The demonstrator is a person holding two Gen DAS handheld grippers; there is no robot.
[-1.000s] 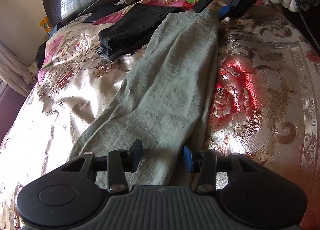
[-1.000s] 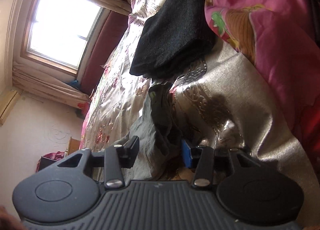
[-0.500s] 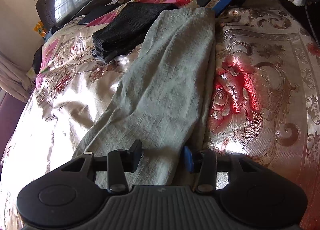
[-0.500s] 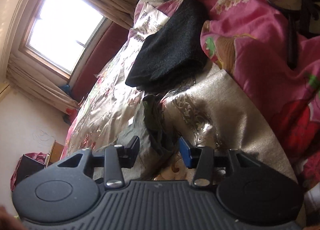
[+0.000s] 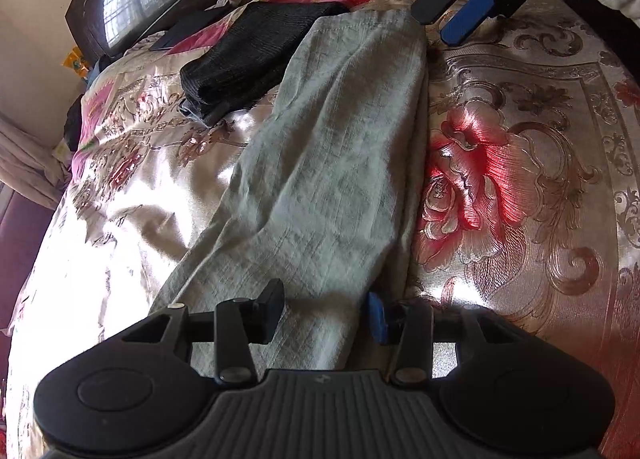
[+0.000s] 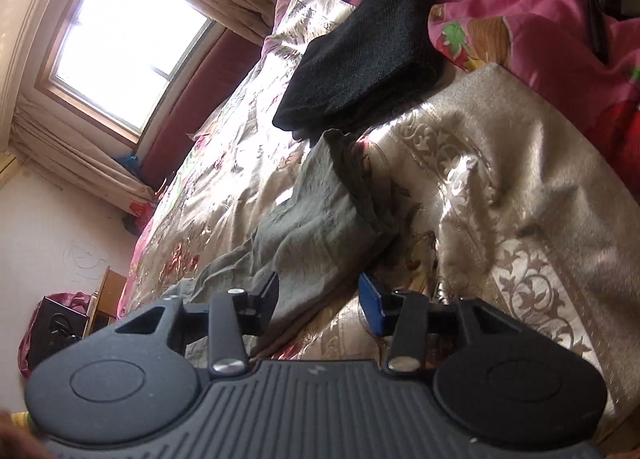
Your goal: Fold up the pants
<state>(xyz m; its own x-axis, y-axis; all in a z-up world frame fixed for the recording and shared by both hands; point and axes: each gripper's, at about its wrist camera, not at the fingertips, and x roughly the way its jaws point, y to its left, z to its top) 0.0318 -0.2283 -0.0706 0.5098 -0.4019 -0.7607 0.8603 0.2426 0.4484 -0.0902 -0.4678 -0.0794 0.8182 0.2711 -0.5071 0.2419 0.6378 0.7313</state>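
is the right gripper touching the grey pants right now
Apart. The left wrist view shows the right gripper lifted just past the top corner of the grey pants, jaws open, with bedspread showing between its fingertips and the cloth.

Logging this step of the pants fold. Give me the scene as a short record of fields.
surface: bed with floral cover
pants: grey-green pants, lying lengthwise, legs stacked
other garment: black folded cloth beside the pants' far end
left hand-held gripper: open, over the near end
right hand-held gripper: open, just off the far end
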